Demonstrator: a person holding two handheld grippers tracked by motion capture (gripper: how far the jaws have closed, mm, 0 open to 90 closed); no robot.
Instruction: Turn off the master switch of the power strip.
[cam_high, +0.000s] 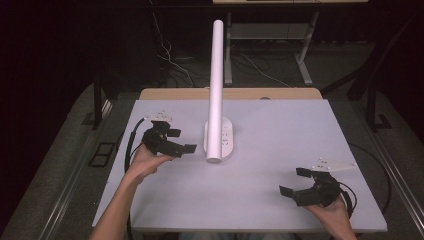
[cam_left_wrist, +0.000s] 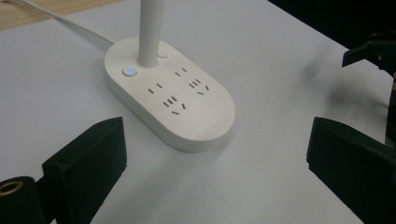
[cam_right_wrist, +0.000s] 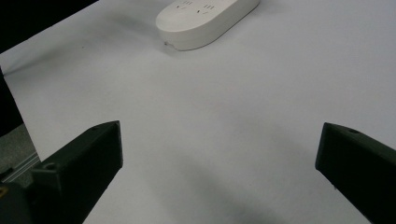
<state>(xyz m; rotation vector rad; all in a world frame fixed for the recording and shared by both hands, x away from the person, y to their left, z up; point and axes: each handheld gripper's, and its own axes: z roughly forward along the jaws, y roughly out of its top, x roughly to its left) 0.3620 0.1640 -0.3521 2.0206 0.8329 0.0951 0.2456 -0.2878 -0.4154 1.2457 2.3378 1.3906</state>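
Observation:
A white oval socket base (cam_high: 225, 139) sits in the middle of the white table (cam_high: 285, 125), and a white pole (cam_high: 216, 90) rises from it. In the left gripper view the base (cam_left_wrist: 173, 93) shows several socket slots, a lit blue button (cam_left_wrist: 130, 71) and the pole's foot (cam_left_wrist: 150, 32). My left gripper (cam_high: 182, 140) hovers just left of the base, open and holding nothing, its jaws (cam_left_wrist: 217, 158) spread wide towards it. My right gripper (cam_high: 295, 181) is open and holding nothing at the front right, well away from the base (cam_right_wrist: 205, 21), with bare table between its jaws (cam_right_wrist: 219, 149).
A white cable (cam_left_wrist: 70, 23) runs from the base towards the table's far wooden edge (cam_high: 250, 93). The right gripper's jaw (cam_left_wrist: 369, 49) appears at the far right of the left gripper view. Dark floor with cables and desk legs (cam_high: 305, 55) lies beyond the table.

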